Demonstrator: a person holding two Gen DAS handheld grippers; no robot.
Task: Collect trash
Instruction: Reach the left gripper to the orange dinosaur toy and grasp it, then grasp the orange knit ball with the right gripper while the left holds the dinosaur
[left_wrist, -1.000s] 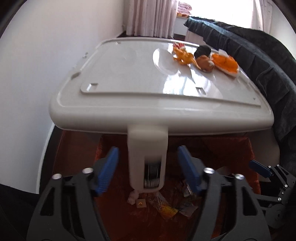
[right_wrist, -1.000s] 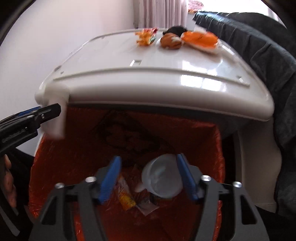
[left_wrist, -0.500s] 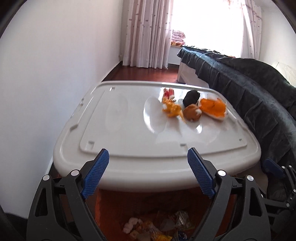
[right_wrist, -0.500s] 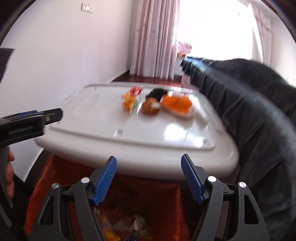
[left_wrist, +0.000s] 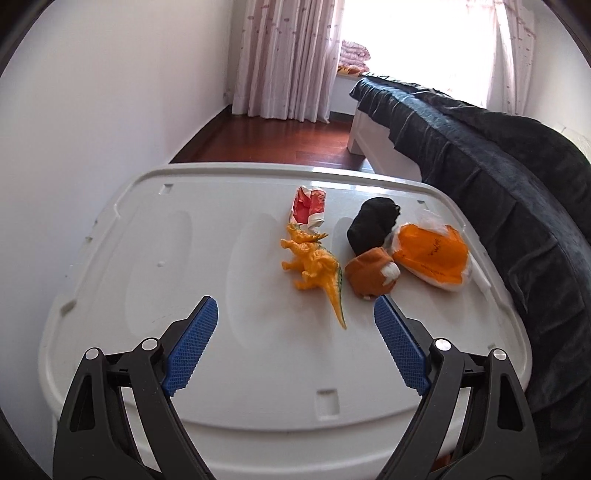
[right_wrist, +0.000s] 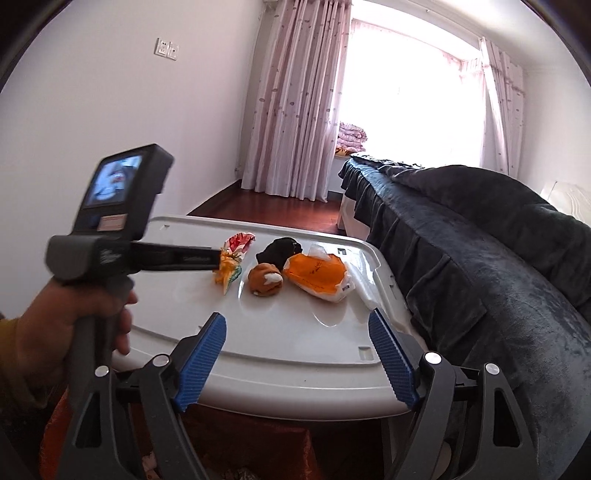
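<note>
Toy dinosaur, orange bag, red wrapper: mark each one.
toy dinosaur (left_wrist: 314, 264), left wrist view, on its body.
orange bag (left_wrist: 432, 258), left wrist view, middle of its orange face.
red wrapper (left_wrist: 308, 205), left wrist view, on its red printed side.

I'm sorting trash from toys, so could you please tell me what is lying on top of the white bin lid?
On the white bin lid: a red wrapper, orange dinosaur, black bundle, brown plush, orange bag. The bin's inside is mostly covered.
</note>
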